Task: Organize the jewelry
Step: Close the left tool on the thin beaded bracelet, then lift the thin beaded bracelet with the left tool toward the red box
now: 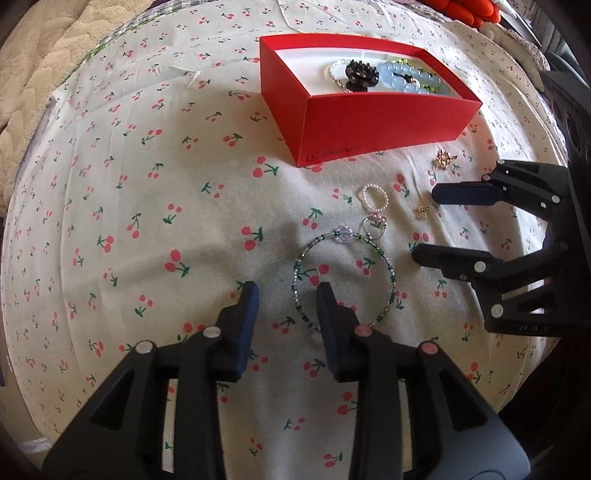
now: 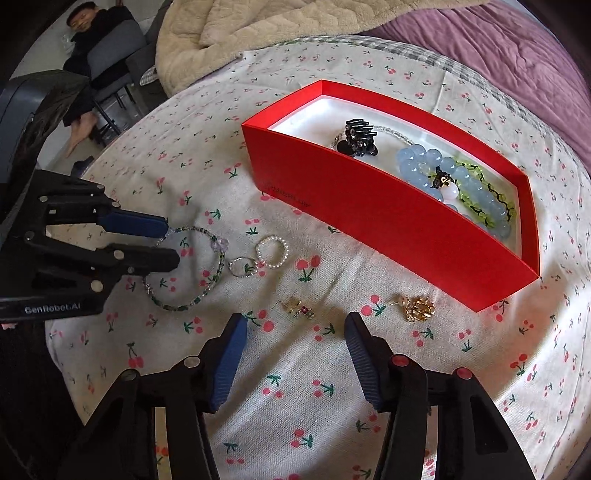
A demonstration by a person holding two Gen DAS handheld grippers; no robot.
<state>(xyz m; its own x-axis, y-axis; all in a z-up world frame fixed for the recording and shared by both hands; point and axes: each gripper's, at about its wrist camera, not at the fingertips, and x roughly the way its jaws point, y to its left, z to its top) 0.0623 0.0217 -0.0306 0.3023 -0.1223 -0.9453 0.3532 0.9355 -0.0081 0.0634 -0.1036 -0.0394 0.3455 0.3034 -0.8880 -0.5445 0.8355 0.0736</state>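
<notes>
Bracelet, rings lie before box.

Cherry-print cloth, beige quilted blanket, purple blanket, seated person

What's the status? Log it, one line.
left gripper open, straddling beaded bracelet | right gripper open near gold charm | red box part-filled

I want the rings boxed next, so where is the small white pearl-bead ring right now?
The small white pearl-bead ring lies on the cherry-print cloth, left of the red cardboard box in the right wrist view, touching the silver rings.
</notes>
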